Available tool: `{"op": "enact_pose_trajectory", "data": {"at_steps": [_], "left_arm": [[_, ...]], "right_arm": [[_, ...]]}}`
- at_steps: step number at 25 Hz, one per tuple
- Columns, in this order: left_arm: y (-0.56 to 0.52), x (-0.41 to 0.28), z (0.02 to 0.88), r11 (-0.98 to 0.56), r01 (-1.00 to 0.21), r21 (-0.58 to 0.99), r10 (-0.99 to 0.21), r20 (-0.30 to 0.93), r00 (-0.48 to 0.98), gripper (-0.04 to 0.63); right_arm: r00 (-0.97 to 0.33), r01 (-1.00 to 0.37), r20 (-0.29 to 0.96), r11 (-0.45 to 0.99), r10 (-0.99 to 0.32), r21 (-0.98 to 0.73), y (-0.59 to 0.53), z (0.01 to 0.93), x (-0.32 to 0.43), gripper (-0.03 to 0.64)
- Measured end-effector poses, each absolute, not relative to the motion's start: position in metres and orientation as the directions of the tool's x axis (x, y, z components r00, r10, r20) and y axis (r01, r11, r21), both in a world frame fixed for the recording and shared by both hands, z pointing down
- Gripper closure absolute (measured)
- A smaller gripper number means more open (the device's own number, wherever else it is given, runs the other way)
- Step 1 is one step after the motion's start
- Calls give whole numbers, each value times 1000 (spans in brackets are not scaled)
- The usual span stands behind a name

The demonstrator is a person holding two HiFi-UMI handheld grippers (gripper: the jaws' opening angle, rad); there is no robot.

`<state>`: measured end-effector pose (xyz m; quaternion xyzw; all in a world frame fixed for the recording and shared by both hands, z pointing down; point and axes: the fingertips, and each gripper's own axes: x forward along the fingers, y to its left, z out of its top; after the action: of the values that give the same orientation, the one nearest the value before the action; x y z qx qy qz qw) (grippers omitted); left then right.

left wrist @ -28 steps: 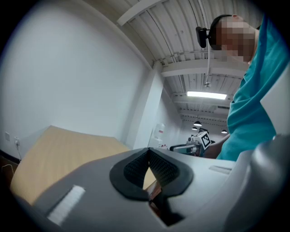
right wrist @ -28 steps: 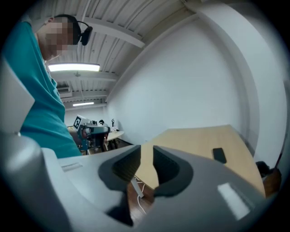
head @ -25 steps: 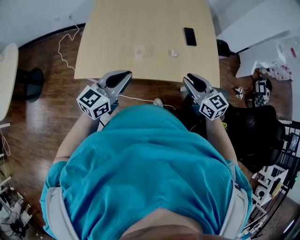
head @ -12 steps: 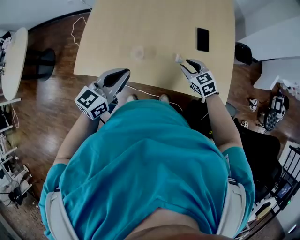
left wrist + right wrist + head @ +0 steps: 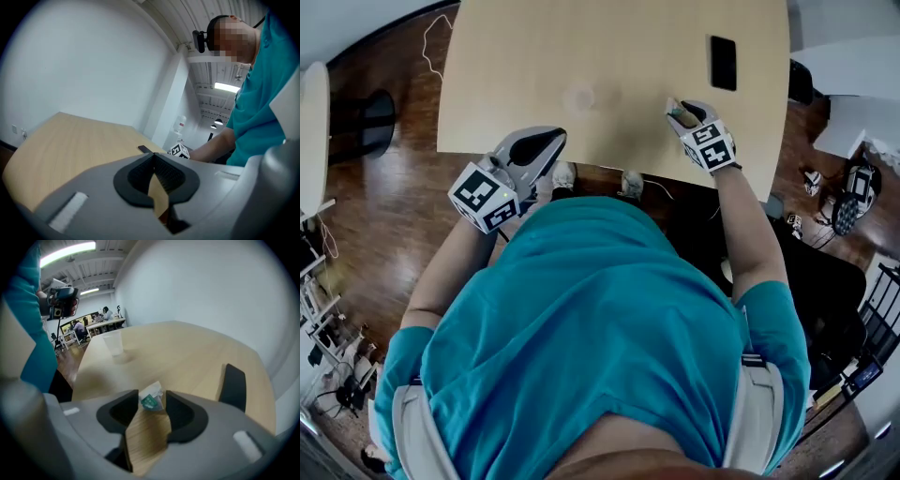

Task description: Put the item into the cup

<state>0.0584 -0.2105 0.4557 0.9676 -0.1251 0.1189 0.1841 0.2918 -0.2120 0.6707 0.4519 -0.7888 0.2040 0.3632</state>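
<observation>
Sachet (image 5: 152, 401) lies between our right fingers (image 5: 183, 416), just spread open, unpinched; left fingers (image 5: 135, 179), clenched empty, hang farther off.

The small, crumpled white packet with a green label (image 5: 151, 399) lies flat on the pale wooden tabletop (image 5: 187, 357), toward the person's side of it. The clear plastic cup (image 5: 113, 342) stands upright, mouth up, on the same tabletop. It is well apart from the packet, off to its left in the head view.
</observation>
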Motion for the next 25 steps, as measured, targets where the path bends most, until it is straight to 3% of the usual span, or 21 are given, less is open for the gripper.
{"op": "enact_pose_trajectory", "data": {"at_steps": [3,11,17,25], "left_arm": [[-214,56,461,-898,-278,340,-186,279,942,591],[-219,51,470,-886,-289,362,-189,286,939,591],[-222,49,469,-882,-298,367,-208,264,942,591],[-225,28,462,-874,-328,359,-256,234,938,591]], "right_arm": [[-307,-854,783,519,-542,25,-216,679,291,440],[-311,-830,793,557,-524,43,-216,678,286,552],[-376,-829,714,558,-591,25,-231,620,266,557],[-527,-690,630,720,-570,75,-261,529,168,555]]}}
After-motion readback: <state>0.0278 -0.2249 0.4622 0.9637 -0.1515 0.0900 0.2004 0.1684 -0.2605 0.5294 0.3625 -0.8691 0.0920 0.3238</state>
